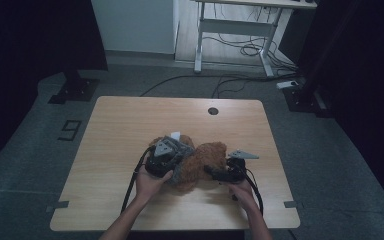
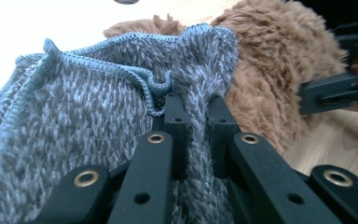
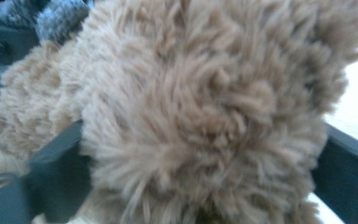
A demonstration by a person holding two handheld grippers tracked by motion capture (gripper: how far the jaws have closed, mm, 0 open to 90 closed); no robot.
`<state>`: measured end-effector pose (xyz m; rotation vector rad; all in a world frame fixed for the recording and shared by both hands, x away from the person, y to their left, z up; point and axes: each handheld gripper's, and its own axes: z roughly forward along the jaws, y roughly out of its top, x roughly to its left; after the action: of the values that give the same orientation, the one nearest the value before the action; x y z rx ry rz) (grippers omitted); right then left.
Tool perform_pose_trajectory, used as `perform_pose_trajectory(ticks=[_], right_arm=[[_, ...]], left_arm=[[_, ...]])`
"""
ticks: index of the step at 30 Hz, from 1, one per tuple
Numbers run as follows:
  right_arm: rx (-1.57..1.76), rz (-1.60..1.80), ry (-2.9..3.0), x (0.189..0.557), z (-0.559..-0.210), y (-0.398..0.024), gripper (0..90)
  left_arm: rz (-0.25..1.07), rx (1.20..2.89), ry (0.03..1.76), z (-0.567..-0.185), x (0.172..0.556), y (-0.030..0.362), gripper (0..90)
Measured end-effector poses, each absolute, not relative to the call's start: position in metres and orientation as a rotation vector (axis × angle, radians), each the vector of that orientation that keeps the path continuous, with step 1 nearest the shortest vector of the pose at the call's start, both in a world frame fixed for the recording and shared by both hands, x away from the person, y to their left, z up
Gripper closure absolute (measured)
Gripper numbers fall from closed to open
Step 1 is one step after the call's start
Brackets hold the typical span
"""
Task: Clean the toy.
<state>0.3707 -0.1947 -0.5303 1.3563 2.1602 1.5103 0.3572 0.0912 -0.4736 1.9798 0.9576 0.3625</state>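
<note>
A shaggy brown plush toy point(image 1: 202, 165) wears a grey, rough-knit cloth point(image 2: 74, 130) on a smooth, matt, pale wood table point(image 1: 125, 125); matt black plastic jaws.

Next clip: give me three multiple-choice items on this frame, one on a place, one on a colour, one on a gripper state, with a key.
1. Where does the brown plush toy lie?
A. On the wooden table
B. On the floor
C. On a chair

2. What colour is the knit garment?
A. Red
B. Grey-blue
C. Yellow

3. How does the left gripper stand?
A. Wide open, nothing in it
B. Shut on the knit garment
C. Shut on a cable

Key: 1 A, the high view shows it on the tabletop; 2 B, grey-blue yarn in the left gripper view; 3 B, jaws pinch a fold there.
</note>
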Motion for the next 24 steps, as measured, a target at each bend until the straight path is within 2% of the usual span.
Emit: perform_pose_trajectory(ticks=[6,8,11,16,20,21,24], right_arm=[[1.261,1.514,2.158,0.363,-0.533,-0.194,35.4],[1.241,1.506,2.131,0.36,-0.535,-0.192,39.5],[1.225,1.487,2.119,0.357,-0.535,-0.191,41.5],[1.195,1.459,2.083,0.351,-0.536,-0.187,42.6],[1.179,1.447,2.064,0.348,-0.536,-0.185,43.6],[1.164,1.429,2.061,0.345,-0.536,-0.185,44.1],[1.17,1.421,2.059,0.346,-0.538,-0.186,44.6]], left_arm=[[0.34,1.945,0.961,-0.461,0.354,0.089,80.1],[0.372,1.957,0.941,-0.451,0.355,0.08,79.8],[0.364,1.951,0.893,-0.432,0.359,0.061,80.1],[0.349,1.991,0.811,-0.416,0.368,0.005,80.1],[0.356,2.056,0.826,-0.427,0.379,-0.026,80.0],[0.338,2.094,0.856,-0.443,0.387,-0.037,80.0],[0.331,2.061,0.867,-0.455,0.39,-0.034,80.5]])
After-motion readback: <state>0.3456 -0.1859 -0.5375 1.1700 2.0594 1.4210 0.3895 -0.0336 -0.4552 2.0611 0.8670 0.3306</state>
